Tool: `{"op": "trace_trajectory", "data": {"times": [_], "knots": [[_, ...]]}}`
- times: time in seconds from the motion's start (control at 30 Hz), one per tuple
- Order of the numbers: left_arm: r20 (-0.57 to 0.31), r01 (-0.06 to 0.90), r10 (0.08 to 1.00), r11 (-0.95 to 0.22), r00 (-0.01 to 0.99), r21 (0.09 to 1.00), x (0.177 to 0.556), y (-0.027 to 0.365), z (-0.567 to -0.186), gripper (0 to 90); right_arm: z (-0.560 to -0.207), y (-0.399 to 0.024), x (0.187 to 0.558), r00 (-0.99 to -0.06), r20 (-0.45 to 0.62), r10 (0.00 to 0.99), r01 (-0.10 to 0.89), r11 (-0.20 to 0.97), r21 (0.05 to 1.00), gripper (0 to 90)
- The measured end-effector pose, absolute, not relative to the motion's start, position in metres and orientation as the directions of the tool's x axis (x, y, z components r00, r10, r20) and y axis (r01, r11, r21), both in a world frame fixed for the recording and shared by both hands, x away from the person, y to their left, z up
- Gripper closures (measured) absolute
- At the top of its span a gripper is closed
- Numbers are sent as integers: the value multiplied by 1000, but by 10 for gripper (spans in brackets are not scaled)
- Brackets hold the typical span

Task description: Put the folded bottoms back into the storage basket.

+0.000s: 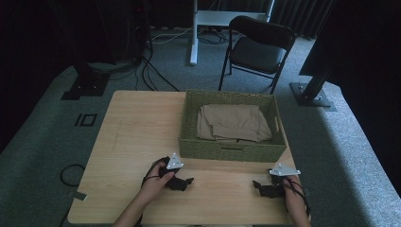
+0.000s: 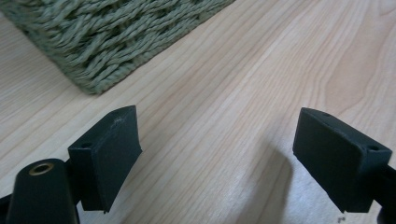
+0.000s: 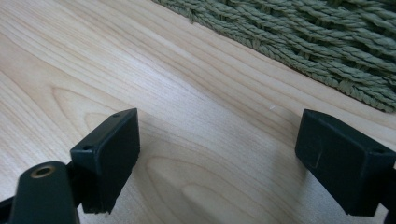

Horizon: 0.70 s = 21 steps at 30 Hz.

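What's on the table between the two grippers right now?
Nothing: bare table between the left gripper and right gripper, seen in the high view.

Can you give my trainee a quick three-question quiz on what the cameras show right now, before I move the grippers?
1. True or false: the left gripper has its jaws closed on the beige cloth.
2. Where does the folded beige cloth lie?
A. On the bare table
B. Inside the green woven basket
C. On the black folding chair
3. Fill in: both grippers rest low over the wooden ____, on the person's side of the basket.

Key
1. False. Both the left gripper and the right gripper are open and empty.
2. B.
3. Table.
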<state>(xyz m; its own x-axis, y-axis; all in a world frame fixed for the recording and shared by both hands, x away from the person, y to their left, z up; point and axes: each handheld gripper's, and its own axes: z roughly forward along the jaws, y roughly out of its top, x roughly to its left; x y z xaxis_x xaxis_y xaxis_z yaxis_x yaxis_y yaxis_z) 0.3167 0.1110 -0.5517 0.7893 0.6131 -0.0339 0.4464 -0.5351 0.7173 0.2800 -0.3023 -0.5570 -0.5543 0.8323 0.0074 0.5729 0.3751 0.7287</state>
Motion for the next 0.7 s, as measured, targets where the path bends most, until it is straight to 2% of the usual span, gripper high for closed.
{"op": "trace_trajectory", "data": {"times": [0.13,0.3,0.5,0.7], "knots": [[18,443,639,-553,769,706,314,110,-552,156,-557,-302,280,-554,6,833,574,376,727,125],[17,485,697,-516,717,706,314,113,-552,149,-557,-300,280,-540,5,841,580,368,727,122],[14,491,705,-508,709,708,314,113,-553,144,-557,-300,280,-538,5,843,580,366,727,121],[14,503,716,-503,697,702,315,113,-553,102,-557,-300,280,-538,5,843,581,367,727,121]]}}
